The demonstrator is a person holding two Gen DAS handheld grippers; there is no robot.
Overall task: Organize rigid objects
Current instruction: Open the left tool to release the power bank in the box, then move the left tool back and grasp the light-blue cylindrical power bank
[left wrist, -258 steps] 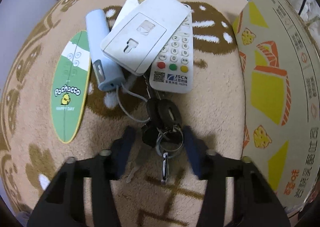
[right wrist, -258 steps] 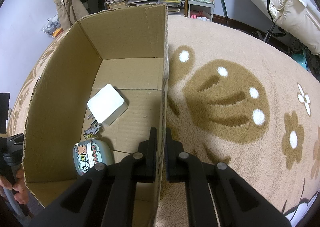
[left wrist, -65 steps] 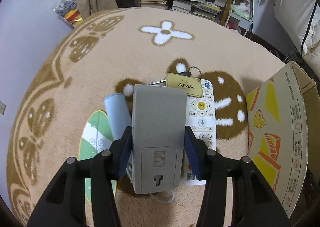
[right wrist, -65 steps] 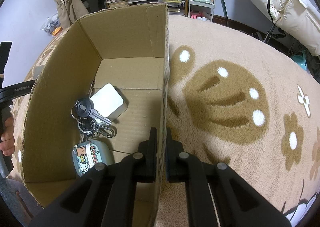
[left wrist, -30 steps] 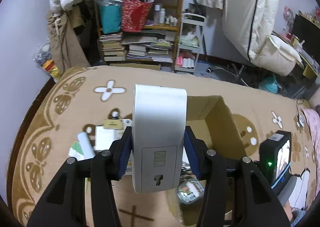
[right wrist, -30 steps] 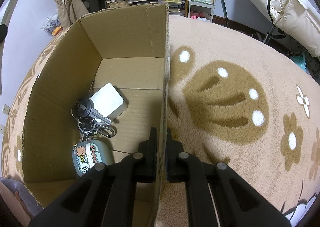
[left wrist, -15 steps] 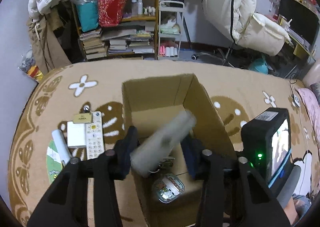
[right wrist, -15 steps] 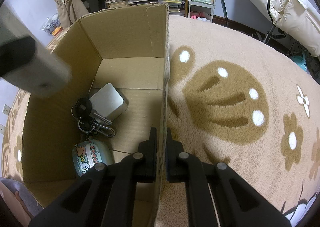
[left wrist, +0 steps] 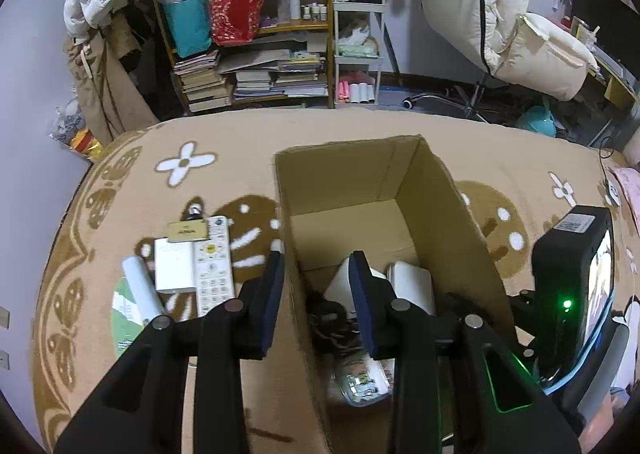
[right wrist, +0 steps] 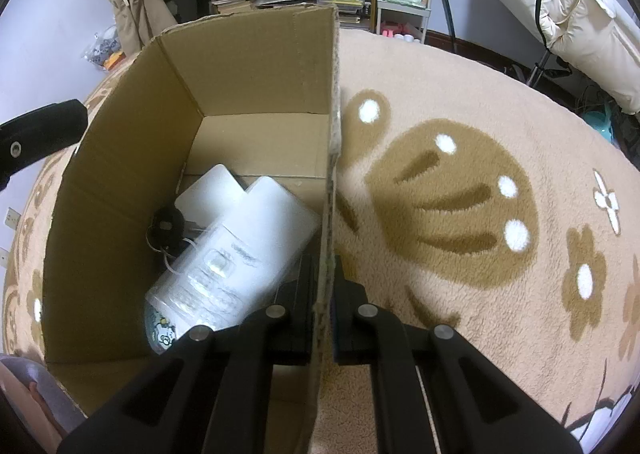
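On the beige patterned rug point(left wrist: 360, 133), the open cardboard box point(right wrist: 256, 65) stood with its things inside. The right wrist view showed what the left one mostly hid: a large white flat device point(right wrist: 236, 258), blurred, lay tilted in the box, its lower end over a small cartoon-printed case point(right wrist: 162, 328) and its upper end against a white square adapter point(right wrist: 208, 193), with a dark bunch of keys point(right wrist: 166, 230) at its nine o'clock. In the left wrist view only white edges of these showed behind the fingers, but that view alone showed what remained on the rug outside the box at nine o'clock: a white remote control point(left wrist: 212, 266), a white flat box point(left wrist: 174, 264) with a gold tag point(left wrist: 188, 231) on top, a pale cylinder point(left wrist: 140, 290) and a green card point(left wrist: 126, 320).

The left gripper point(left wrist: 316, 294) hung above the box's left wall, its fingers point(left wrist: 272, 298) spread wide and empty, the white device lying below and beyond them at one o'clock. The right gripper point(right wrist: 322, 314) had its fingers clenched on the box's right wall, the device just beside the inner finger at ten o'clock.
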